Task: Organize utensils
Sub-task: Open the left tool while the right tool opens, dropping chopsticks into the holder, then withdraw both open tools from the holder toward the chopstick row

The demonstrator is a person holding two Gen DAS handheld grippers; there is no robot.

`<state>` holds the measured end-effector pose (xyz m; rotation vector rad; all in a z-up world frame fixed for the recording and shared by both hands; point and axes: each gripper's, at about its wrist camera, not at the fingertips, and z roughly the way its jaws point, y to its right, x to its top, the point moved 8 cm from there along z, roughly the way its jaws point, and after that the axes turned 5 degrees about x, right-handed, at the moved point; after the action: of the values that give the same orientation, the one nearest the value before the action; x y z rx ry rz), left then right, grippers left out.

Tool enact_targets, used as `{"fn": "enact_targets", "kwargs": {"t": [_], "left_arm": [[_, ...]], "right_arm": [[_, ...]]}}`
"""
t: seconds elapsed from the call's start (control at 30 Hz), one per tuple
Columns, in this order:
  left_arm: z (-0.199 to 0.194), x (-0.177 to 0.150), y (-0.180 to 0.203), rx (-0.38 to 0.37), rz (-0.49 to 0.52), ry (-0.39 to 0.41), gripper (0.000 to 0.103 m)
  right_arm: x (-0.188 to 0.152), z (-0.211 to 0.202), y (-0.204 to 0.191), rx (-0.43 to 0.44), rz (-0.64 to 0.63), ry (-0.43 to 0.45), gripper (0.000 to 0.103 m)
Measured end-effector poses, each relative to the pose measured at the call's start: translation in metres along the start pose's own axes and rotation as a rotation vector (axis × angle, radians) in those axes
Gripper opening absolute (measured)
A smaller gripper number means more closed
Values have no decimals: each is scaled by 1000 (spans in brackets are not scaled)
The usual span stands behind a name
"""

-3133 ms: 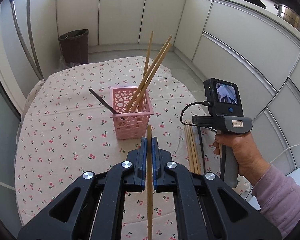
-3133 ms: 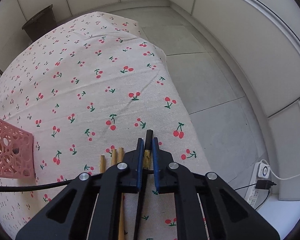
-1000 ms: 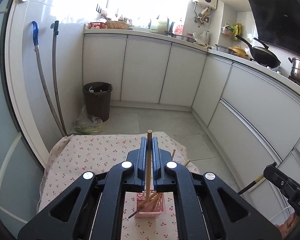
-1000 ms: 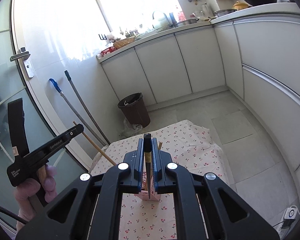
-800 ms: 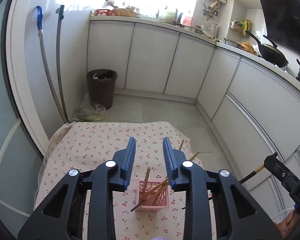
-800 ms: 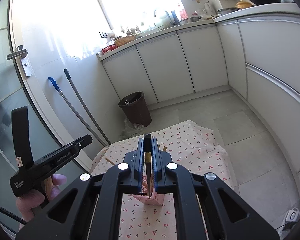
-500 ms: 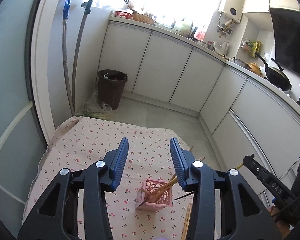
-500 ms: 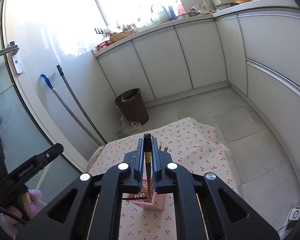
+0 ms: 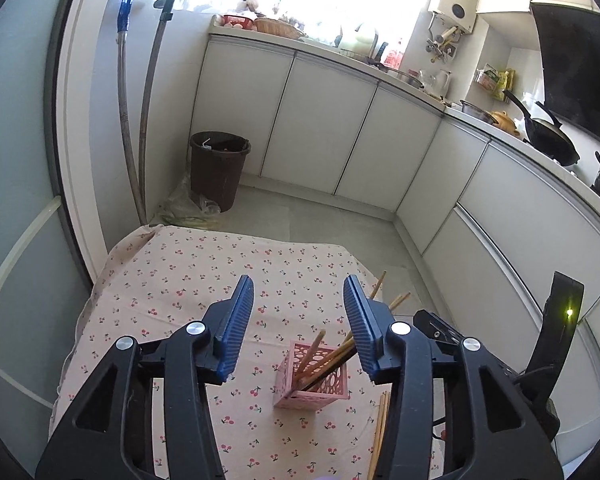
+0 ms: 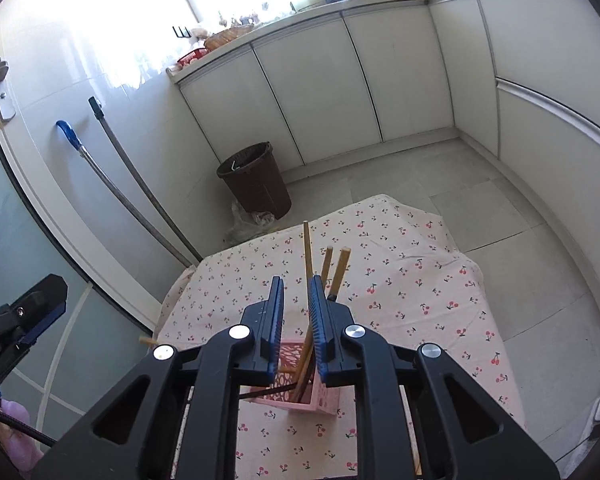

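Observation:
A pink openwork basket (image 9: 314, 390) stands on the cherry-print tablecloth (image 9: 180, 272) and holds several wooden chopsticks (image 9: 312, 350) leaning at angles. My left gripper (image 9: 298, 326) hovers above and short of it, open and empty. Several loose chopsticks (image 9: 380, 428) lie on the cloth right of the basket. My right gripper (image 10: 296, 316) hangs just over the basket (image 10: 326, 398), its jaws opening with nothing pressed between the pads. A dark chopstick (image 10: 266, 391) lies slanted in the basket below them. Wooden chopsticks (image 10: 307, 252) rise beyond the jaws.
A brown waste bin (image 9: 219, 168) and two long-handled tools (image 9: 122, 120) stand at the far wall. White cabinets (image 9: 316, 128) run along the back and right. The cloth's far edge drops to grey floor tiles (image 10: 480, 208). The other gripper's body (image 10: 32, 312) shows at the left.
The left jaws parted and the wooden chopstick dropped into the basket. The right gripper came down over the basket, its jaws have begun to part, and the dark chopstick has left them.

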<state>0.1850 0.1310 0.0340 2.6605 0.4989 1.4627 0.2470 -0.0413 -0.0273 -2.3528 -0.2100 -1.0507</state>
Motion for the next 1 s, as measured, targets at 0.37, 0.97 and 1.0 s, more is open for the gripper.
{"fn": "enact_targets", "kwargs": {"t": [0.37, 0.97, 1.0], "left_arm": [[15, -39, 33, -10, 131, -89, 46], [86, -160, 81, -34, 314, -452, 58], [89, -166, 83, -30, 327, -463, 61]], "right_arm": [[-24, -24, 28, -63, -13, -88, 38], [-69, -58, 132, -329, 22, -273, 90], [-72, -59, 140, -345, 28, -290, 91]]}}
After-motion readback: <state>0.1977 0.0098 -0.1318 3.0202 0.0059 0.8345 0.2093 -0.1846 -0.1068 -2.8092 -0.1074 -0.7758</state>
